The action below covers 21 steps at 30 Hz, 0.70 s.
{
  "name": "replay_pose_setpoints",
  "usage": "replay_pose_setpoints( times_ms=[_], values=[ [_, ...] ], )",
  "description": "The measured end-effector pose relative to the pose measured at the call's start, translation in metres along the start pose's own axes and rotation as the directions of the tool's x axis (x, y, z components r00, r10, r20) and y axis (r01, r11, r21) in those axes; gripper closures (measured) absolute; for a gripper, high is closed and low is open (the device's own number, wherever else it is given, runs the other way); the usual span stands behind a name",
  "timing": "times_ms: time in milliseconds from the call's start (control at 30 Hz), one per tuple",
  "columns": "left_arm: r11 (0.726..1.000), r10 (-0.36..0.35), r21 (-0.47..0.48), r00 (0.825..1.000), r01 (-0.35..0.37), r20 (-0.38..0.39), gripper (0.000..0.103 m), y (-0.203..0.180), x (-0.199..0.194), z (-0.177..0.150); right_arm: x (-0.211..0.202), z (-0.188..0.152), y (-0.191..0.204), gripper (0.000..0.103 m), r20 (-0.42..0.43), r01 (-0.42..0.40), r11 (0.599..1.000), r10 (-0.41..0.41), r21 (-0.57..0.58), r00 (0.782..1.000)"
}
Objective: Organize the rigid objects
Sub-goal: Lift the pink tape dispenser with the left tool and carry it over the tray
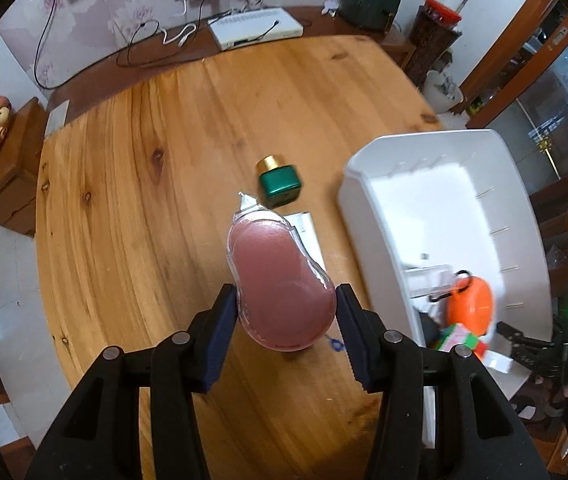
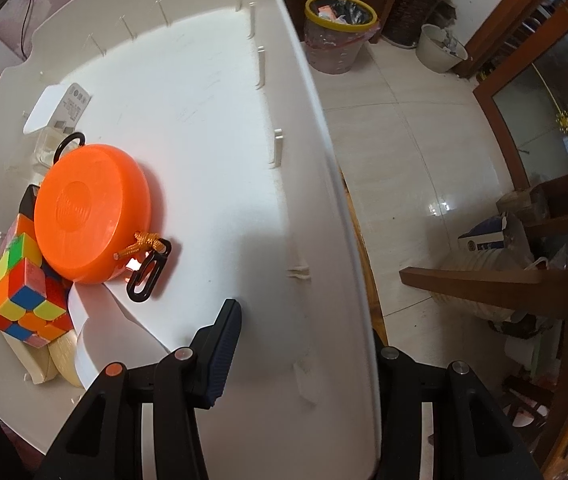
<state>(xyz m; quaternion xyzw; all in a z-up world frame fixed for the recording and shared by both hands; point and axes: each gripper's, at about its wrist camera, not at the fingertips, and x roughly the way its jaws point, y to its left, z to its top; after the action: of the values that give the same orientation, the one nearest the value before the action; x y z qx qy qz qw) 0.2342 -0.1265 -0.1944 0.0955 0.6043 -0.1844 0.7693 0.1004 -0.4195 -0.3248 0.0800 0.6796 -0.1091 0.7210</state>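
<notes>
My left gripper (image 1: 287, 312) is shut on a pink correction-tape dispenser in a clear case (image 1: 280, 284) and holds it above the round wooden table (image 1: 144, 184). A green bottle with a gold cap (image 1: 278, 182) lies on the table ahead, with a flat white box (image 1: 308, 232) behind the dispenser. The white bin (image 1: 444, 208) stands at the right. My right gripper (image 2: 304, 332) straddles the bin's right wall (image 2: 324, 184): its left finger is inside, the right one is hidden outside. Inside lie an orange round case (image 2: 92, 212), a colour cube (image 2: 24, 292) and white boxes (image 2: 60, 108).
A white set-top box (image 1: 256, 28) and cables sit on the cabinet behind the table. A lined waste bin (image 2: 338, 32), a white bucket (image 2: 440, 48) and a wooden chair (image 2: 504, 280) stand on the tiled floor to the right of the table.
</notes>
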Motion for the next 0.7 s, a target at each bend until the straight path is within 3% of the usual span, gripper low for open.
replay_pose_setpoints(
  times_ms=[700],
  values=[
    [0.999,-0.031,0.018,0.997,0.03,0.077,0.049,-0.098,-0.021,-0.011,0.001,-0.005,0.01,0.055,-0.079,-0.07,0.977,0.055,-0.199,0.995]
  ],
)
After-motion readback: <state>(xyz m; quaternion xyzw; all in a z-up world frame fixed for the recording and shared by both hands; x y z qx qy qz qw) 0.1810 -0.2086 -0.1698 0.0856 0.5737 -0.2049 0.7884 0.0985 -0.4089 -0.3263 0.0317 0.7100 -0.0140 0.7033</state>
